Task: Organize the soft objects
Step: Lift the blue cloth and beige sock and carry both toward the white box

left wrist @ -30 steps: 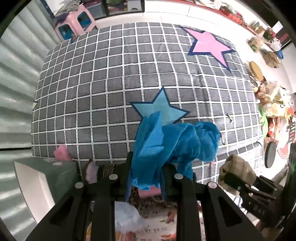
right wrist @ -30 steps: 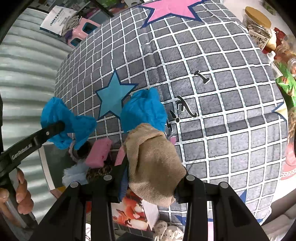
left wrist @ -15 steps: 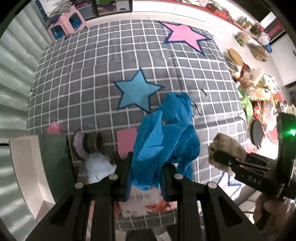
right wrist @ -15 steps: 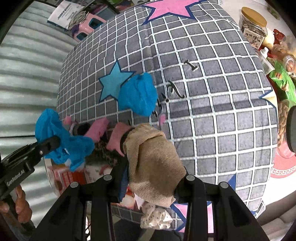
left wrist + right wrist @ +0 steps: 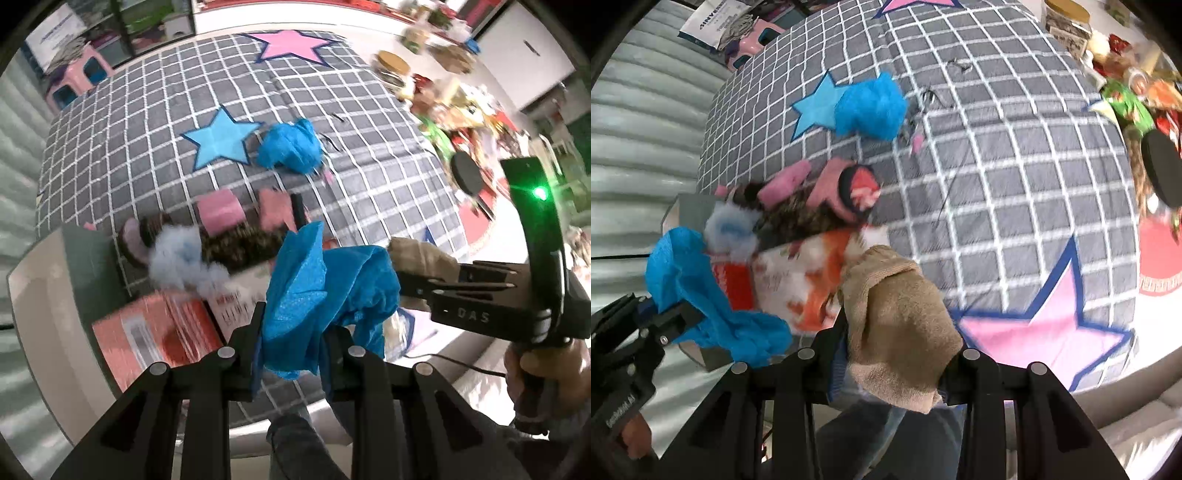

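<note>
Left wrist view: the left gripper (image 5: 291,332) is closed on a crumpled bright blue cloth (image 5: 328,288), carried above the grey checked blanket (image 5: 147,122). The next move is probably to place it (where, I cannot tell). Right wrist view: the right gripper (image 5: 890,354) clamps a beige knitted sock (image 5: 897,317); a second blue cloth bundle (image 5: 871,107) and pink socks (image 5: 790,181) lie beyond, beside a red printed box (image 5: 798,280).

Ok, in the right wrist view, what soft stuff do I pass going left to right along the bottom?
Bright blue crumpled cloth clamped in the left gripper → tan terry sock clamped in the right gripper → pink star patch on the grey checked bedcover.
</note>
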`<state>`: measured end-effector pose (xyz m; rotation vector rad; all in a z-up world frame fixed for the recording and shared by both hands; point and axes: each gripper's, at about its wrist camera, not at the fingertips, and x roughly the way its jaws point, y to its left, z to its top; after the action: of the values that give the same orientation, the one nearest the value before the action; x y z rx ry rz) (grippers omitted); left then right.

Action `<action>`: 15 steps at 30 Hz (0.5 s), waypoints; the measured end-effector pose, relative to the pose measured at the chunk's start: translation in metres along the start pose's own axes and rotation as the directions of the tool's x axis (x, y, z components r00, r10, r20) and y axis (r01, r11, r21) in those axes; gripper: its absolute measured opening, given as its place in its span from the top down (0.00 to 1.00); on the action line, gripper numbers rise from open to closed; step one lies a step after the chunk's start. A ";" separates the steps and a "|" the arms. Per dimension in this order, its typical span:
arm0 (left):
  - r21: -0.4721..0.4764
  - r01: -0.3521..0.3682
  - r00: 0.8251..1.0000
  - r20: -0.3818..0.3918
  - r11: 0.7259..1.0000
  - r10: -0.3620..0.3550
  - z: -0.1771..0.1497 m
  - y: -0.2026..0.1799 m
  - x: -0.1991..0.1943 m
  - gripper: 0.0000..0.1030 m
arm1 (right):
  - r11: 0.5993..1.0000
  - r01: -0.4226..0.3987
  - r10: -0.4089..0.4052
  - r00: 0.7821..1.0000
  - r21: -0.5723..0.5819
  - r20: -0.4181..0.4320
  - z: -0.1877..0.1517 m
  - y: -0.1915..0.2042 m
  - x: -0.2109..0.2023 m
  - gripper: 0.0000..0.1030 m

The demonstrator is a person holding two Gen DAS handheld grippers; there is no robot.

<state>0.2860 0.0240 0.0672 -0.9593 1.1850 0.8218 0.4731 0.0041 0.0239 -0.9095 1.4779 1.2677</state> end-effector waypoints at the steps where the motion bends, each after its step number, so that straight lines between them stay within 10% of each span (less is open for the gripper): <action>1: 0.016 0.008 1.000 0.003 1.000 -0.008 -0.010 -0.001 -0.002 0.74 | 1.000 0.008 -0.008 1.000 -0.001 0.002 -0.008 0.005 0.001 0.61; 15: 0.032 -0.039 0.998 0.055 0.999 0.037 -0.105 0.039 -0.022 0.74 | 0.995 0.050 -0.049 0.999 -0.090 0.005 -0.084 0.071 0.016 0.61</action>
<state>0.2076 -0.0586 0.0715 -0.8840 1.1694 0.8514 0.3863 -0.0644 0.0286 -0.9974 1.3970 1.3071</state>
